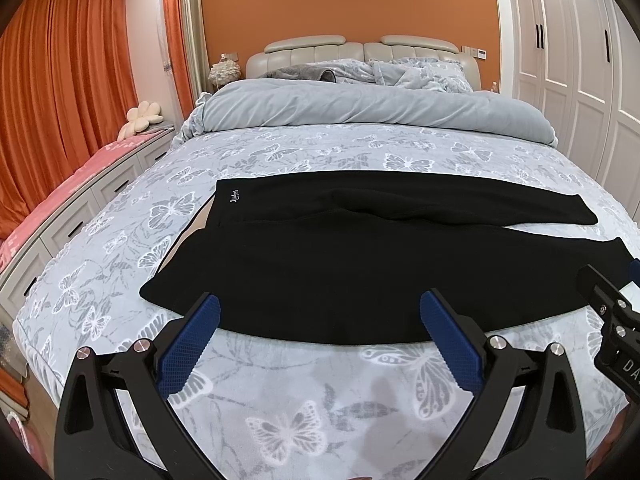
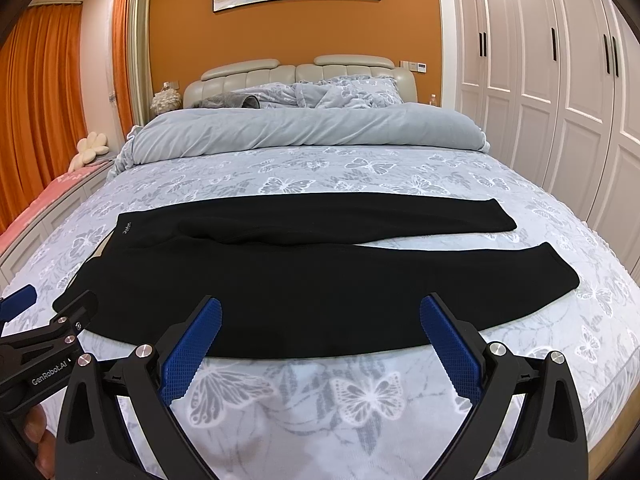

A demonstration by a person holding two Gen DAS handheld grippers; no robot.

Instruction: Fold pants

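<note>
Two legs of the black pants point(image 1: 360, 264) run crosswise on the butterfly bedspread point(image 1: 280, 392) in the left wrist view, waistband to the left, cuffs to the right, so the long axis lies square across the line of the fingers. The left gripper point(image 1: 320, 316) hovers at the near long edge of the near leg, its blue pads spread wide apart and holding nothing; the tips seem to sit just over the hem line, though contact cannot be confirmed. It stands toward the waist half of the garment. At the right edge, the right gripper point(image 1: 612, 300) shows partly, near the cuff of the near leg.

From the right wrist view the pants point(image 2: 280, 280) lie the same way: logo and waistband far left, the two cuffs to the right, a narrow gap between the legs. The right gripper point(image 2: 320, 320) is also open wide and empty, poised at the near edge toward the cuff half. The left gripper point(image 2: 60, 320) appears at the left, beside the near waist corner. Judging by this layout, each hand is nearest its own end, suiting a lift of the near leg over the far one.
</note>
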